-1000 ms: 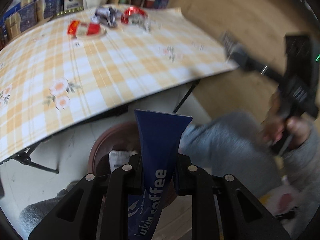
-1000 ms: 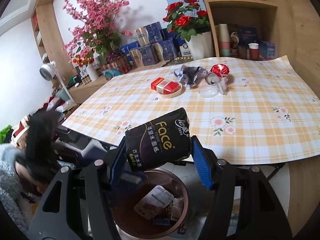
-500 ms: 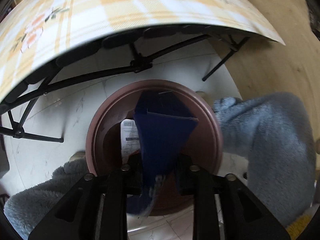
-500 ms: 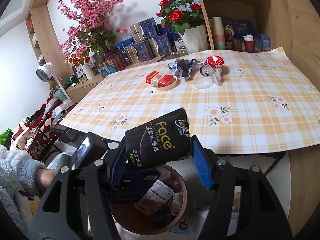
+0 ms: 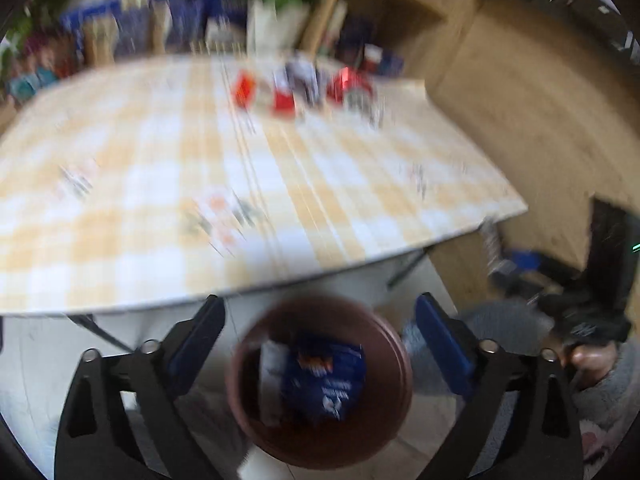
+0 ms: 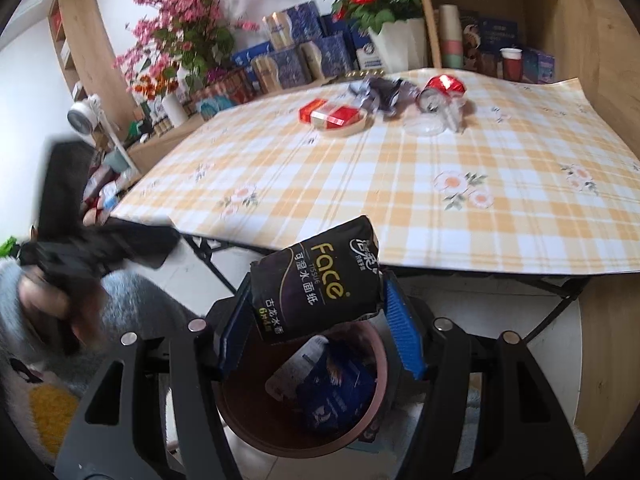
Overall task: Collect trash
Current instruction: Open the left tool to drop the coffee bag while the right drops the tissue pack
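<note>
Checked tablecloth [image 6: 400, 184] on a table – shelves [image 6: 492, 20] and flowers [image 6: 180, 20] behind

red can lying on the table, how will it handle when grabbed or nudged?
The red can lies on its side on the table, so a nudge will probably roll it. It looks crumpled, so likely empty, light and easy to dent further. Its glossy metal may slip between the fingers.

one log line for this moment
left tongs: opening, empty | blue coffee bag: in brown bin | right tongs: holding black tissue pack over bin
</note>
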The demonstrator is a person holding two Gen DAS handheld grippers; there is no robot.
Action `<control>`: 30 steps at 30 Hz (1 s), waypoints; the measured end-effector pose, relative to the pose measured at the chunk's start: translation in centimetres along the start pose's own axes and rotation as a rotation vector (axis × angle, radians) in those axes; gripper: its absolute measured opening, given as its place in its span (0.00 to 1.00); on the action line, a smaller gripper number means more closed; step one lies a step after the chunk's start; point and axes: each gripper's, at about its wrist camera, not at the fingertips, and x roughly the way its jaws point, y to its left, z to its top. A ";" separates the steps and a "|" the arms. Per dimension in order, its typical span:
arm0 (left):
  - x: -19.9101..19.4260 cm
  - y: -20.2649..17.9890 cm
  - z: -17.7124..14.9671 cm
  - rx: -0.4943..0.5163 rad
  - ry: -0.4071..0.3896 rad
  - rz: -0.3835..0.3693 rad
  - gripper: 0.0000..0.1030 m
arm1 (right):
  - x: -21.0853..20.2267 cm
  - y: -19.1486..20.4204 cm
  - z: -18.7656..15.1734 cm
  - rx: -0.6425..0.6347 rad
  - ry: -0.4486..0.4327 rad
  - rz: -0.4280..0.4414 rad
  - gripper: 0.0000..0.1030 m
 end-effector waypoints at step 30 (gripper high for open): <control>-2.7 4.5 -4.2 -0.078 -0.157 0.276 0.94 | 9.1 3.1 -4.0 -0.046 0.255 0.002 0.92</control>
